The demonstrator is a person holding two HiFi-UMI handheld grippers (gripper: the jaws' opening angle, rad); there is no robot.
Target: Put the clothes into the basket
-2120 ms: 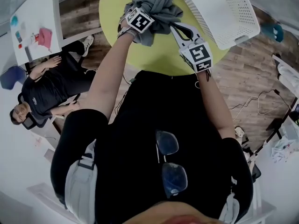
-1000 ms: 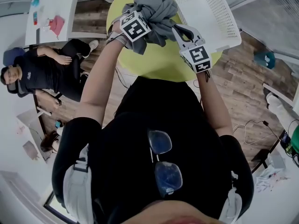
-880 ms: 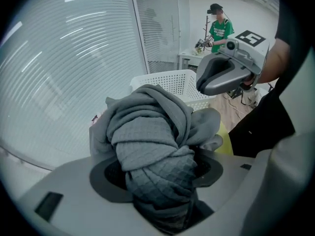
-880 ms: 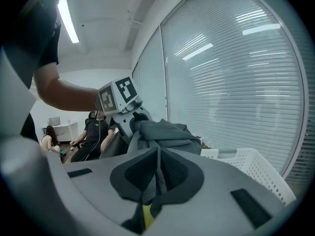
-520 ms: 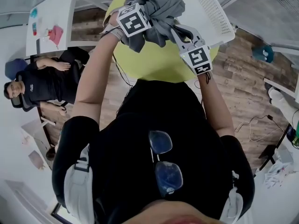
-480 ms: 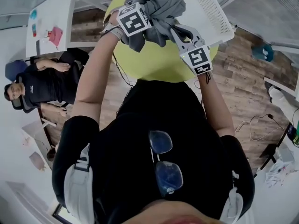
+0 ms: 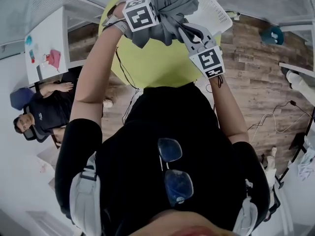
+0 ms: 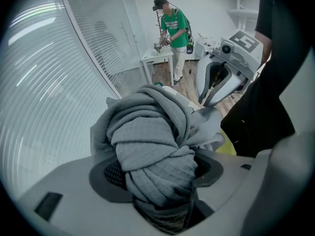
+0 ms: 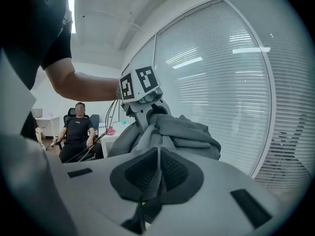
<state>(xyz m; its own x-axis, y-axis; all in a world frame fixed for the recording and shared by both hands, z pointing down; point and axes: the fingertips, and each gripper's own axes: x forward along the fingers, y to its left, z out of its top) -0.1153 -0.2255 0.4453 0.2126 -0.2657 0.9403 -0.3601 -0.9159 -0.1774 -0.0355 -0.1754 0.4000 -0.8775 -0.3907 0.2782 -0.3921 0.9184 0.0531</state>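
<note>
A bundle of grey clothes point(image 7: 170, 6) hangs in the air above the yellow-green round table point(image 7: 147, 58), held from both sides. My left gripper point(image 8: 155, 173) is shut on a thick twisted wad of the grey clothes point(image 8: 147, 146), which fills the gap between its jaws. My right gripper point(image 9: 158, 173) is shut on a thin fold of the same clothes point(image 9: 172, 132), its jaws almost together. The white plastic basket point(image 7: 210, 13) stands on the table just right of the bundle, partly hidden behind it.
A person in black sits on a chair point(image 7: 42, 114) at the left, by a white side table point(image 7: 44, 48). Another person in a green shirt point(image 8: 172, 26) stands farther off. A glass wall with blinds point(image 9: 221, 82) runs nearby. Wood floor point(image 7: 256, 68) surrounds the table.
Both grippers have lifted the grey bundle higher and carried it toward the basket. Both grips look the same as before.
</note>
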